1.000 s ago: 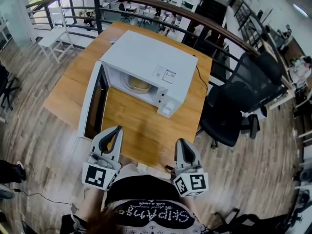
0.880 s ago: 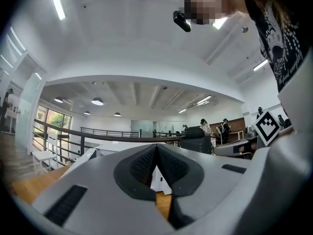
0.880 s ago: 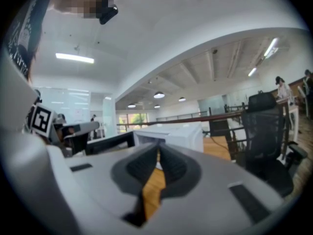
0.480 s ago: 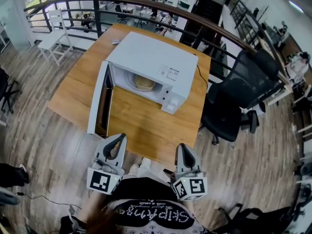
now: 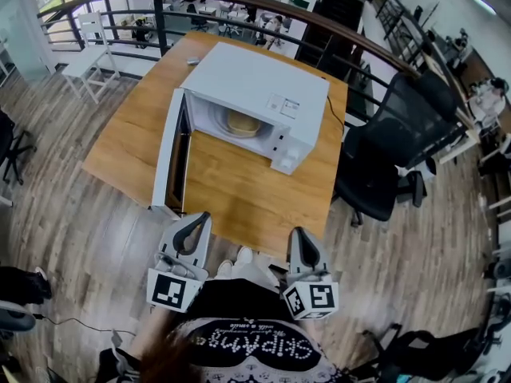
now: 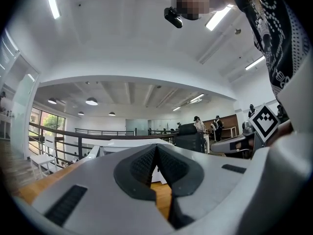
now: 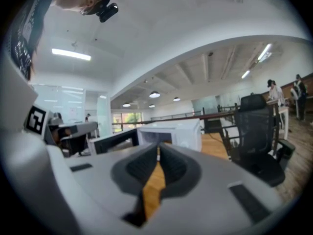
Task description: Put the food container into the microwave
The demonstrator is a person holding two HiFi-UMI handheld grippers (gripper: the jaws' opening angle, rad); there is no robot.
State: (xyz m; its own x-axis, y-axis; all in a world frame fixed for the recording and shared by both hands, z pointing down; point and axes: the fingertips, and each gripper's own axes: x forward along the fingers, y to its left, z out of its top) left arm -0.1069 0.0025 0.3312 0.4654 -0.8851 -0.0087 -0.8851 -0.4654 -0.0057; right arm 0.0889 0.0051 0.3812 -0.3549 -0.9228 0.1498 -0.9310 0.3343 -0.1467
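A white microwave (image 5: 255,86) stands on the wooden table (image 5: 231,194) with its door (image 5: 172,154) swung wide open to the left. A round tan food container (image 5: 242,123) sits inside the cavity on the turntable. My left gripper (image 5: 200,220) and right gripper (image 5: 299,234) are held close to my body, short of the table's near edge, both shut with nothing between the jaws. In the left gripper view the left gripper (image 6: 155,151) points toward the microwave (image 6: 129,143). The right gripper (image 7: 158,151) points at the microwave (image 7: 171,131) too.
A black office chair (image 5: 383,158) stands right of the table. A dark railing (image 5: 239,6) curves behind it, with a white chair (image 5: 88,54) at the far left. Wooden plank floor lies between me and the table.
The table and microwave have slid farther from me in the head view, as I back away. Both grippers stay shut and empty near my body.
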